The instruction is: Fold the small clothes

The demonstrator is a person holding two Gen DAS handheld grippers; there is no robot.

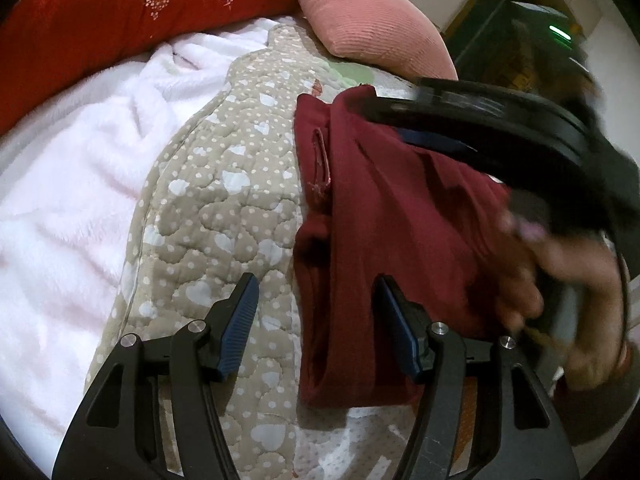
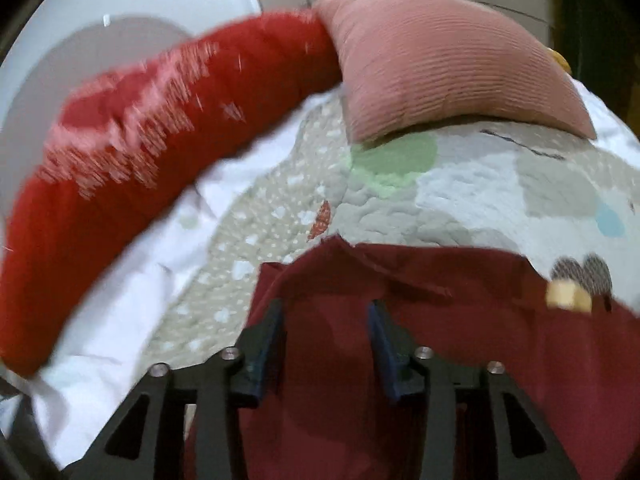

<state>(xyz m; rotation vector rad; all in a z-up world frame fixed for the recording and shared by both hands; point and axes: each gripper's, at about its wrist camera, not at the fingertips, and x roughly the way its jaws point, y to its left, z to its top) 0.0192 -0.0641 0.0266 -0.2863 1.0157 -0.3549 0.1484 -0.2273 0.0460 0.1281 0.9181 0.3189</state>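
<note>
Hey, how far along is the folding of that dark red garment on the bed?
Partly done: the dark red garment lies on the quilt already doubled into a long strip, with layered edges showing along its left side. In hand: nothing is gripped. The left tongs are open at the strip's edge, and the right tongs are open over the cloth. Left: at least one more fold to make it compact, by the look of it.

Left claw agape; right claw agape, both empty.
</note>
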